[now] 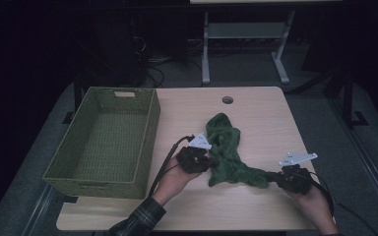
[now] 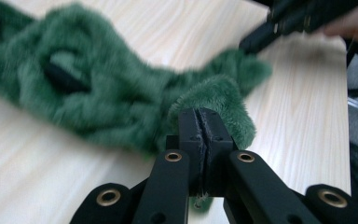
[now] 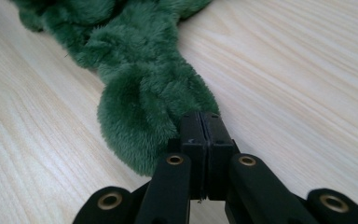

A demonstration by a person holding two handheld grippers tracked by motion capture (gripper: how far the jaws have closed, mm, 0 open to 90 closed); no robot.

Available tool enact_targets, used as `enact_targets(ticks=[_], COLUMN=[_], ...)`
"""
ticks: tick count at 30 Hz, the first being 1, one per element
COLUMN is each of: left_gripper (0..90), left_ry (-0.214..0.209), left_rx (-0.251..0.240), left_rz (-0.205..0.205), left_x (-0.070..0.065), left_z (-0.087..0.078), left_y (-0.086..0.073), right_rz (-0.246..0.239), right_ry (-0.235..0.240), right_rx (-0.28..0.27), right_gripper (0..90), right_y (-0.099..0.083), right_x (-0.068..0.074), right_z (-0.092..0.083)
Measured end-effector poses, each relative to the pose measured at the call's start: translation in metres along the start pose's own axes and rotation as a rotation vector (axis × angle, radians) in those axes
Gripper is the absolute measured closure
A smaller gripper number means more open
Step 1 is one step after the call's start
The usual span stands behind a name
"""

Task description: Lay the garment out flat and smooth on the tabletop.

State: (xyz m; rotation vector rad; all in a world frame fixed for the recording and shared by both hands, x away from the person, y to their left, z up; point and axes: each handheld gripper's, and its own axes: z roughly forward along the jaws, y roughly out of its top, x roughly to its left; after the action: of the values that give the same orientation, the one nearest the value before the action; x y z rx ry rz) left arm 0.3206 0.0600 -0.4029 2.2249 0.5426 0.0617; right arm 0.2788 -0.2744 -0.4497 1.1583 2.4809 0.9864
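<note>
Surface: light wood table (image 1: 261,113), dim room behind | Item: green fleece cloth (image 1: 226,152) is laid crumpled at table centre; woven green basket (image 1: 103,142) is set at its left | Left gripper (image 1: 207,161): jaws are clamped on a cloth fold | Right gripper (image 1: 271,177): jaws are clamped on the cloth's near-right end

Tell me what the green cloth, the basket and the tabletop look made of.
Green cloth: plush fleece or microfibre, going by the fuzzy pile. Basket: woven, maybe paper rope or plastic wicker, matte olive; ribbed weave shows. Table: probably pale wood-grain laminate, smooth, low sheen.
</note>
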Motion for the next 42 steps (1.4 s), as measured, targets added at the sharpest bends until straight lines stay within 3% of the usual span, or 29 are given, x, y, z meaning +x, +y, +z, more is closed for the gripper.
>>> enact_targets(ticks=[3, 5, 8, 9, 12, 14, 15, 16, 17, 19, 24, 28, 31, 32, 35, 36, 39, 42], left_gripper=[88.7, 88.7, 88.4, 88.1, 86.5, 77.6, 75.6, 74.1, 72.0, 70.9, 68.7, 69.4, 71.7, 72.1, 75.4, 76.8, 80.3, 84.6], left_ry=[0.014, 0.035, 0.033, 0.032, 0.042, 0.044, 0.045, 0.045, 0.043, 0.043, 0.043, 0.016, -0.025, -0.025, -0.049, -0.049, -0.062, -0.055], left_rx=[0.012, 0.03, 0.054, 0.076, 0.106, 0.1, 0.063, 0.063, 0.026, 0.001, -0.073, -0.091, -0.04, -0.04, 0.015, 0.015, 0.087, 0.119], left_rz=[-0.001, -0.009, -0.018, -0.02, -0.031, -0.048, -0.074, -0.074, -0.085, -0.085, -0.053, -0.049, -0.034, -0.034, -0.045, -0.045, -0.04, -0.035], left_x=[-0.001, -0.003, -0.007, -0.011, -0.016, -0.016, -0.016, -0.016, -0.017, -0.018, -0.015, -0.017, -0.025, -0.025, -0.029, -0.029, -0.033, -0.032], left_z=[-0.005, -0.012, -0.012, -0.012, -0.015, -0.016, -0.022, -0.022, -0.028, -0.03, -0.041, -0.035, -0.01, -0.01, 0.009, 0.009, 0.017, 0.019], left_y=[-0.01, -0.024, -0.035, -0.045, -0.054, -0.056, -0.057, -0.057, -0.053, -0.049, -0.021, -0.011, -0.012, -0.012, -0.025, -0.025, -0.038, -0.043], right_rz=[0.001, -0.001, 0.0, -0.003, -0.023, -0.034, -0.033, -0.03, -0.031, -0.023, -0.019, -0.018, -0.026, -0.026, -0.019, -0.019, -0.03, -0.034], right_ry=[-0.005, -0.005, 0.003, 0.014, 0.026, 0.029, 0.032, 0.033, 0.031, 0.037, 0.038, 0.045, 0.061, 0.061, 0.077, 0.077, 0.079, 0.086], right_rx=[-0.012, -0.017, -0.018, -0.019, -0.004, -0.003, -0.005, -0.009, -0.022, -0.034, -0.056, -0.064, -0.074, -0.074, -0.089, -0.089, -0.097, -0.083], right_gripper=[89.1, 89.1, 89.1, 89.1, 88.9, 87.9, 87.0, 85.5, 84.4, 84.1, 80.3, 80.1, 77.3, 77.3, 75.2, 75.2, 73.5, 72.7], right_y=[-0.002, -0.004, -0.006, -0.008, -0.01, -0.011, -0.011, -0.011, -0.01, -0.009, -0.007, -0.003, 0.004, 0.004, 0.019, 0.019, 0.032, 0.042], right_x=[-0.002, -0.002, 0.0, 0.003, 0.009, 0.01, 0.01, 0.01, 0.01, 0.01, 0.011, 0.011, 0.009, 0.009, 0.004, 0.004, -0.001, -0.002], right_z=[-0.005, -0.008, -0.011, -0.011, -0.009, -0.008, -0.008, -0.009, -0.009, -0.011, -0.013, -0.013, -0.008, -0.008, -0.002, -0.002, 0.005, 0.012])
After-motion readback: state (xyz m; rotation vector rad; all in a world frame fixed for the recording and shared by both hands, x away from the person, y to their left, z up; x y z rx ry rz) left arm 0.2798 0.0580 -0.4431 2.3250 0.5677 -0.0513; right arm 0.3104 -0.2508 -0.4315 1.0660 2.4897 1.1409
